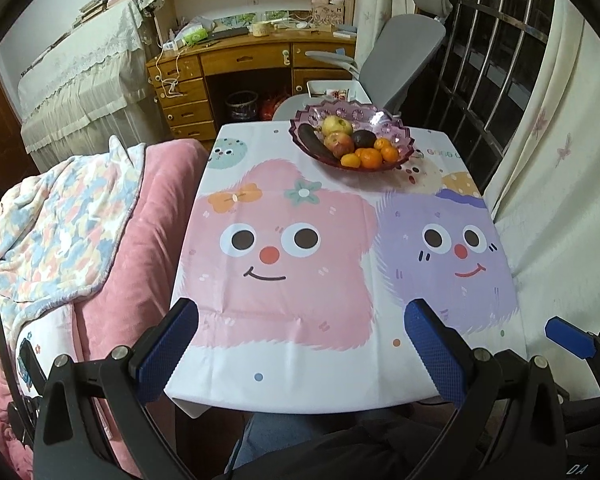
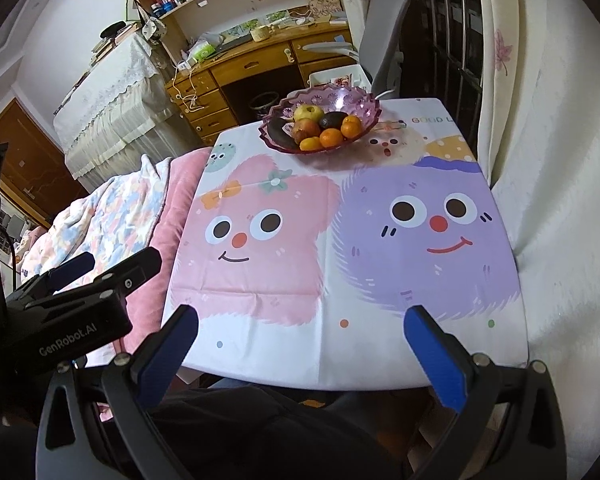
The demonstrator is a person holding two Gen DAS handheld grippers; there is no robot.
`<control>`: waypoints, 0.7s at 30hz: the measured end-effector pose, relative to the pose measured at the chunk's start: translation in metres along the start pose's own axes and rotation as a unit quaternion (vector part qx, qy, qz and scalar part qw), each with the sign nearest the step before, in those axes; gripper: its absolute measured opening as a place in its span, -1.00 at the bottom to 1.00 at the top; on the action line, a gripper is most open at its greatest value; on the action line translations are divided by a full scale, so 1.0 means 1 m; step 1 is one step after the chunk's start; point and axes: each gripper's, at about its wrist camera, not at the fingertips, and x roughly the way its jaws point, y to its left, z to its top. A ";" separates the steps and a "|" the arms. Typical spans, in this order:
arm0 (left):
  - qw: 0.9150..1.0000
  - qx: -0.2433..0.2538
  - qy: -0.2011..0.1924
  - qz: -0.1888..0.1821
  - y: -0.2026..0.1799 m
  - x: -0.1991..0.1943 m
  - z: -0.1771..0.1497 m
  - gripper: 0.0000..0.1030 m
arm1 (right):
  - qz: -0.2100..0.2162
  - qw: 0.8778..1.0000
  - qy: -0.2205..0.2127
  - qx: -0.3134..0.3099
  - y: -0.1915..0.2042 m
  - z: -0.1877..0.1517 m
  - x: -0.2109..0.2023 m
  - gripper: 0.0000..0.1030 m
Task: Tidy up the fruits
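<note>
Purple scalloped glass bowl (image 1: 396, 148) at far end of cartoon-printed tabletop (image 1: 300, 352); inside bowl: yellow-green apple (image 1: 334, 124), red apple (image 1: 340, 142), dark avocado (image 1: 365, 138), dark banana (image 1: 314, 142), small orange tangerines (image 1: 370, 158); left gripper (image 1: 302, 334) released, empty, near tabletop edge opposite bowl; right gripper (image 2: 300, 334) likewise released, empty, same edge.

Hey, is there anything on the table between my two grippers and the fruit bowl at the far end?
Nothing visible. The tablecloth lies bare between the open left gripper, the open right gripper and the purple fruit bowl, which sits at the table's far end with all the fruit inside it.
</note>
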 end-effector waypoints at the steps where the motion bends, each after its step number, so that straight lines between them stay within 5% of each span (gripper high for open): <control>1: 1.000 0.001 0.002 -0.001 -0.001 0.000 -0.001 0.99 | 0.000 1.000 0.002 0.000 0.000 -0.001 0.001 1.00; 21: 1.000 -0.009 0.023 0.000 0.001 0.005 -0.009 0.99 | 0.003 1.000 0.029 -0.007 -0.002 -0.004 0.009 1.00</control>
